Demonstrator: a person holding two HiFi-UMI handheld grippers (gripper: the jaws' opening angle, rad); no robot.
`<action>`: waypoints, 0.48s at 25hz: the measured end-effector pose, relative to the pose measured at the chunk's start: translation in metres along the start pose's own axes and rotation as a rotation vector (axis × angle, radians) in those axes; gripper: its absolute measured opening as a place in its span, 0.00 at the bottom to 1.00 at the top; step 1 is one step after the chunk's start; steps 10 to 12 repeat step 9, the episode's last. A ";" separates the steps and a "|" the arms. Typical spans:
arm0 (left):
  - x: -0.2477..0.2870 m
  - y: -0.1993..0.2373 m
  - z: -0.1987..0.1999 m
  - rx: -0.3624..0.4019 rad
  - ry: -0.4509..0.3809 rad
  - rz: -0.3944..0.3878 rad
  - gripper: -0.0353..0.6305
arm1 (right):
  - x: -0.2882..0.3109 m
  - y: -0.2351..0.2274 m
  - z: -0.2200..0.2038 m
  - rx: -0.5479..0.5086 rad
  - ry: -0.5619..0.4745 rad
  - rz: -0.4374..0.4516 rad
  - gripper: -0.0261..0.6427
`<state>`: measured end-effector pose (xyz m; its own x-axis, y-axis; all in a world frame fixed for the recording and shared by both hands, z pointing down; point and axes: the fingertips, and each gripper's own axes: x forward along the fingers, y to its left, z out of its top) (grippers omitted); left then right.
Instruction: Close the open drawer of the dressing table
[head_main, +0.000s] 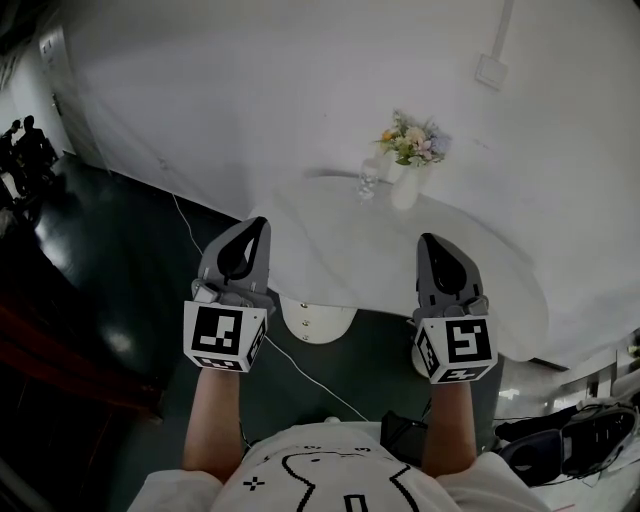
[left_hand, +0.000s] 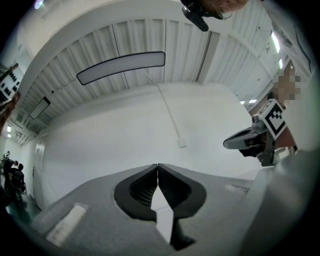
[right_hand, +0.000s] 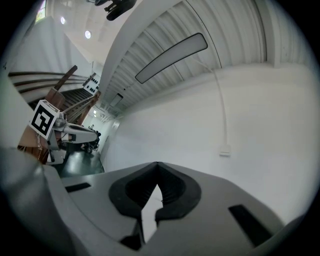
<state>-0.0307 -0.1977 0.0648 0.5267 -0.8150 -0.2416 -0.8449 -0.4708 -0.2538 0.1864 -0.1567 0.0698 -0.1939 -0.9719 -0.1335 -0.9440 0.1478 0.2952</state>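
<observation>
No dressing table or drawer shows in any view. In the head view my left gripper (head_main: 257, 224) and right gripper (head_main: 429, 240) are held side by side, pointing forward over the near edge of a round white table (head_main: 500, 280). Both are shut with nothing between the jaws. In the left gripper view the left gripper (left_hand: 158, 165) has its tips meeting, pointing at a bare white wall, with the right gripper (left_hand: 248, 140) off to the side. The right gripper view shows the right gripper (right_hand: 158, 163) closed likewise, and the left gripper (right_hand: 75, 132) at the left.
A white vase of flowers (head_main: 408, 152) and a small glass (head_main: 368, 181) stand at the table's far side, by the white wall. The table's round base (head_main: 315, 318) sits on dark floor with a white cable (head_main: 310, 373). A dark bag (head_main: 580, 440) lies at the lower right.
</observation>
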 end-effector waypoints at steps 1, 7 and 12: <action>0.000 0.000 0.000 -0.001 0.000 0.001 0.08 | 0.000 0.000 0.000 0.000 0.000 0.000 0.04; -0.003 0.001 0.001 -0.011 -0.002 0.013 0.08 | -0.003 0.000 0.002 -0.003 -0.001 0.005 0.04; -0.003 0.001 0.002 -0.011 -0.004 0.017 0.08 | -0.004 -0.001 0.002 -0.005 -0.004 0.006 0.04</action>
